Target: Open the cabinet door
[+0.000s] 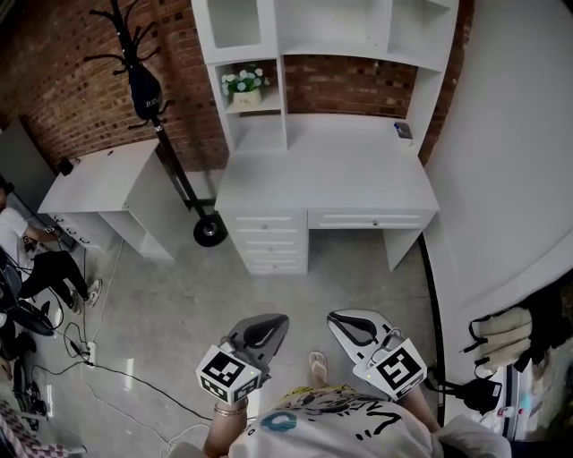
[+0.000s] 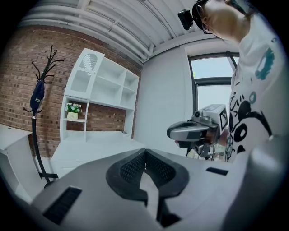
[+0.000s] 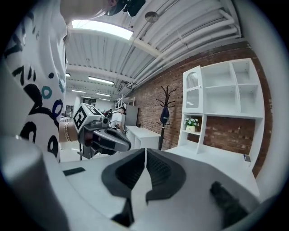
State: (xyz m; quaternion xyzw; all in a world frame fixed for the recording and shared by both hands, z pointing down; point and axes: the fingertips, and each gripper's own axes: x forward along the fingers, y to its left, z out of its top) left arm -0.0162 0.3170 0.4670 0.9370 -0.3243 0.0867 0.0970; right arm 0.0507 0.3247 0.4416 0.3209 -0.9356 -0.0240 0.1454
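Nothing done yet — the left gripper [image 1: 269, 329] and right gripper [image 1: 349, 324] are both closed and empty, the cabinet door [image 1: 235, 22] shut, well ahead of them above the tabletop [image 1: 331, 179].

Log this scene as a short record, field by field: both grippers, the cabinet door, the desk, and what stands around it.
left gripper: shut, empty, held short of the desk
right gripper: shut, empty, held short of the desk
cabinet door: top left of the hutch, looks closed, untouched
desk: white, drawers below, hutch on top
flowers: on the shelf under the door
coat rack: left of the desk, against the brick wall
side table: white, further left
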